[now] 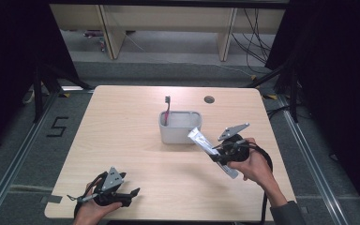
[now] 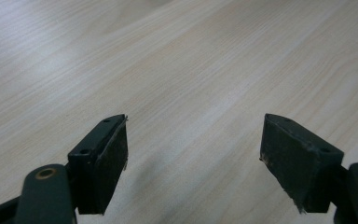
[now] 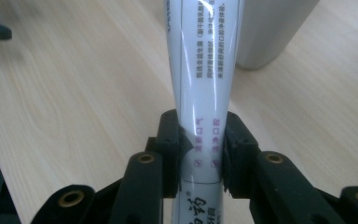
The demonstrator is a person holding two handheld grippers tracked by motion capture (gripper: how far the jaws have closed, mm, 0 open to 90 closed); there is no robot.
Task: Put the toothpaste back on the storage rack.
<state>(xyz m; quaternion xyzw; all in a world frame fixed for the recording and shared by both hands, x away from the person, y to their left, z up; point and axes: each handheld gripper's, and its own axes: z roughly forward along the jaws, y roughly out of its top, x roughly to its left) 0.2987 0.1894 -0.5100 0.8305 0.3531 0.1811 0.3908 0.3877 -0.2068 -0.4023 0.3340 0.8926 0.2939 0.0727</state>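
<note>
Right gripper (image 3: 200, 154) clamping toothpaste tube (image 3: 205, 70) near its cap end, could snag holder (image 1: 180, 126) rim at 10 o'clock (left gripper (image 2: 193, 163) gaping, idle).

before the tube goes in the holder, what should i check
1. Right claw shut on the toothpaste tube: ok, both jaws press its sides.
2. Tube near the grey holder: ok, its upper end reaches the holder's right rim, though contact cannot be judged.
3. Room inside holder: cannot tell; a toothbrush stands at its left end.
4. Left claw out of the way: ok, open over bare table.
5. Holder upright: ok.
</note>
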